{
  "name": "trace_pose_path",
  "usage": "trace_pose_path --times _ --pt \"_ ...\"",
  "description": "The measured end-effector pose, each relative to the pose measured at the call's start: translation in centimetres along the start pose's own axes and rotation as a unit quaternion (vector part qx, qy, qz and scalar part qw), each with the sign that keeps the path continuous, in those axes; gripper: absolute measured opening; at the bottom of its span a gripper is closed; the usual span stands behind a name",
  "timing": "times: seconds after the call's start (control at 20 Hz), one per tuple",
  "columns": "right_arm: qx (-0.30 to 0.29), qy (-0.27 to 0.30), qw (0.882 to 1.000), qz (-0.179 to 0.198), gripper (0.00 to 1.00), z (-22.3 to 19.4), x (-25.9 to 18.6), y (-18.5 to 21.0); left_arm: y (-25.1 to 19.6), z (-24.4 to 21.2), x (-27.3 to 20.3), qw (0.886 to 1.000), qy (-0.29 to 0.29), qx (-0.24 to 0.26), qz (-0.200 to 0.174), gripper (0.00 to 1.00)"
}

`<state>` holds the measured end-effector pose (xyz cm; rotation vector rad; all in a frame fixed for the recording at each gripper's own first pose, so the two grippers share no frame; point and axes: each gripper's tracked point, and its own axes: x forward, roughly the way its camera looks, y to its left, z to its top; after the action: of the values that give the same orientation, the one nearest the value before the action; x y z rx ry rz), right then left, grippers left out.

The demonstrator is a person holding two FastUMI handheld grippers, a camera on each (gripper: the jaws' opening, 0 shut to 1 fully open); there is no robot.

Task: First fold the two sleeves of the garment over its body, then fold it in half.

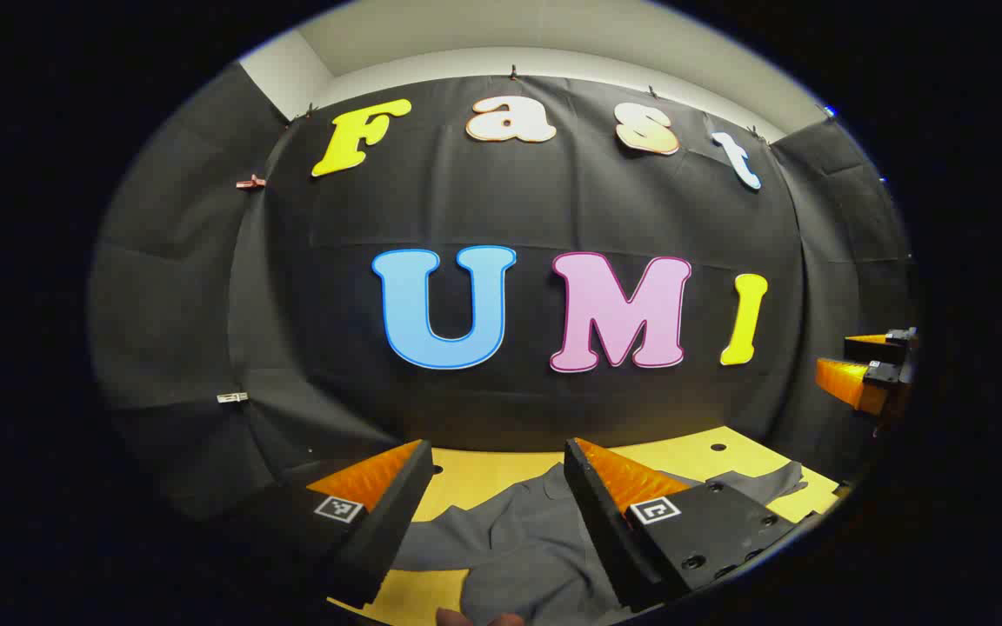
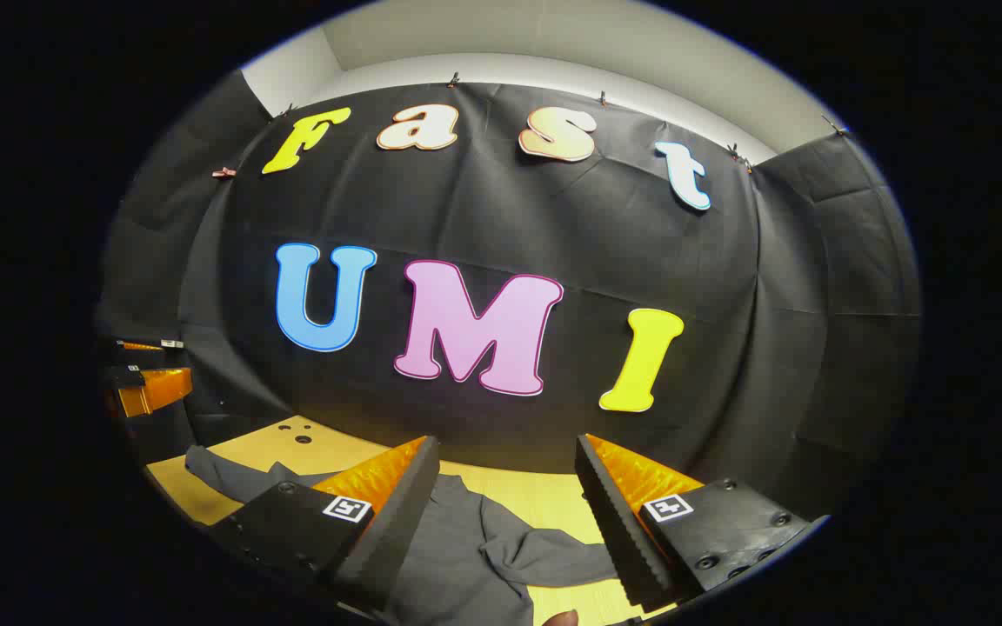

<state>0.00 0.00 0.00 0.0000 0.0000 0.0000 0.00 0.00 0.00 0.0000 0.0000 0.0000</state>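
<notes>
At the bottom of the left gripper view, the left gripper [image 1: 497,513] has its two fingers spread wide apart, nothing between them but air above the cloth. Just beyond and below them, a grey garment [image 1: 518,548] lies rumpled on the yellow worktop [image 1: 484,474], filling the lower middle of the frame, with one sleeve [image 1: 766,482] trailing off toward the lower right. At the right edge of that view, well above the worktop, the right gripper [image 1: 866,365] shows sideways, its fingers apart.

At the bottom of the right gripper view, the right gripper [image 2: 510,513] is likewise spread, its fingers holding nothing. The garment [image 2: 457,556] lies on the worktop [image 2: 544,500] beneath and between them, creased, with a sleeve [image 2: 223,474] reaching toward the lower left of the frame and another fold of cloth [image 2: 553,556] running to the right under the right-hand finger. At the left edge of the frame, higher up, the left gripper [image 2: 140,374] shows in part, and whether it is spread cannot be told from here. Behind the worktop hangs the black cloth wall [image 2: 501,217], with a pale ceiling strip [image 2: 553,43] at the top.
</notes>
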Motion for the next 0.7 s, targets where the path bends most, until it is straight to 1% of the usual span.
trace_pose_path --times 0.25,0.7 --pt "-0.002 0.013 1.0 0.0 0.97 -1.4 1.0 -0.6 -1.4 -0.4 1.1 1.0 0.006 0.006 -0.01 0.95" --pt "0.006 0.019 1.0 -0.002 0.97 -2.2 1.3 -1.3 -2.4 -0.8 1.6 1.0 0.014 0.019 -0.02 0.95"
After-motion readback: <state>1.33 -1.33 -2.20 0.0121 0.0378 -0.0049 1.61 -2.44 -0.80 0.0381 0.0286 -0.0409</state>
